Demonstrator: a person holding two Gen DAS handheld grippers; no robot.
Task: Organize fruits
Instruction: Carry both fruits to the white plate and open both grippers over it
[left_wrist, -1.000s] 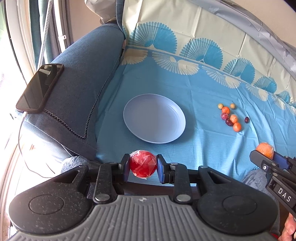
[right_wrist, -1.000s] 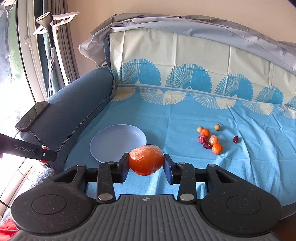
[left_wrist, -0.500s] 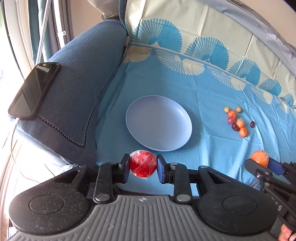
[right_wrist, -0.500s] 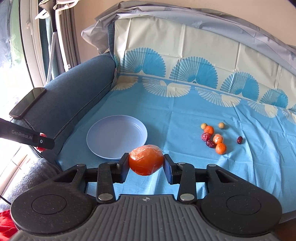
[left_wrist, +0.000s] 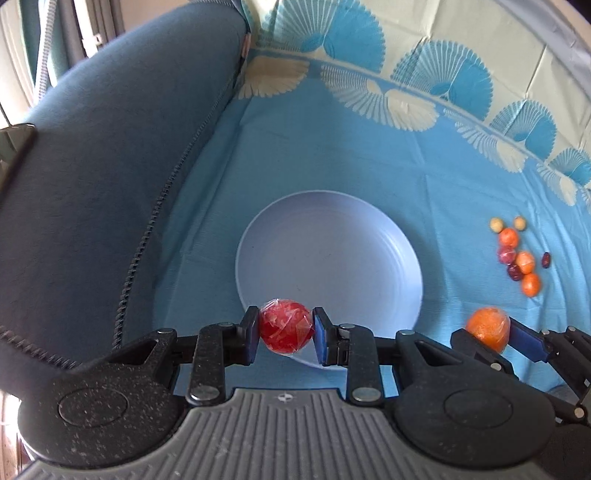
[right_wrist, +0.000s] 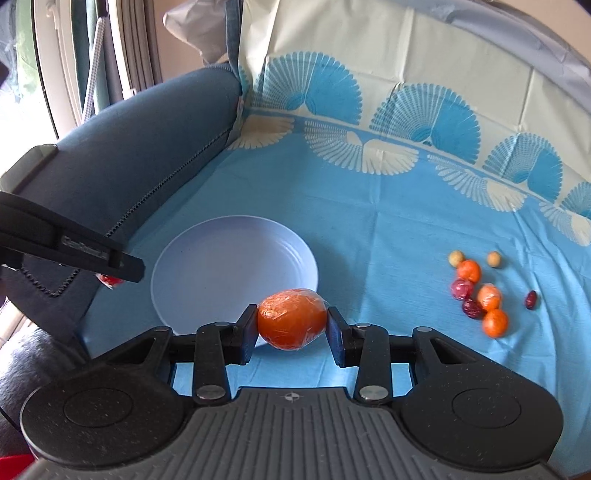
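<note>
My left gripper (left_wrist: 285, 326) is shut on a red fruit wrapped in film (left_wrist: 285, 325), held above the near rim of a pale lilac plate (left_wrist: 332, 243) that holds nothing. My right gripper (right_wrist: 291, 324) is shut on a wrapped orange fruit (right_wrist: 291, 318), just off the plate's (right_wrist: 221, 273) near right edge. The right gripper and its orange fruit (left_wrist: 487, 328) also show at the right of the left wrist view. The left gripper's finger (right_wrist: 74, 243) crosses the left of the right wrist view, with the red fruit (right_wrist: 109, 279) peeking below it.
Several small orange, red and yellow fruits (left_wrist: 517, 254) lie in a cluster on the blue patterned cloth (right_wrist: 369, 221), right of the plate; they also show in the right wrist view (right_wrist: 480, 291). A dark blue sofa arm (left_wrist: 110, 147) rises at the left, with a phone (left_wrist: 14, 144) on it.
Both grippers have moved forward toward the plate with their fruits still held. The plate now looms larger and the red fruit overlaps its near rim.
</note>
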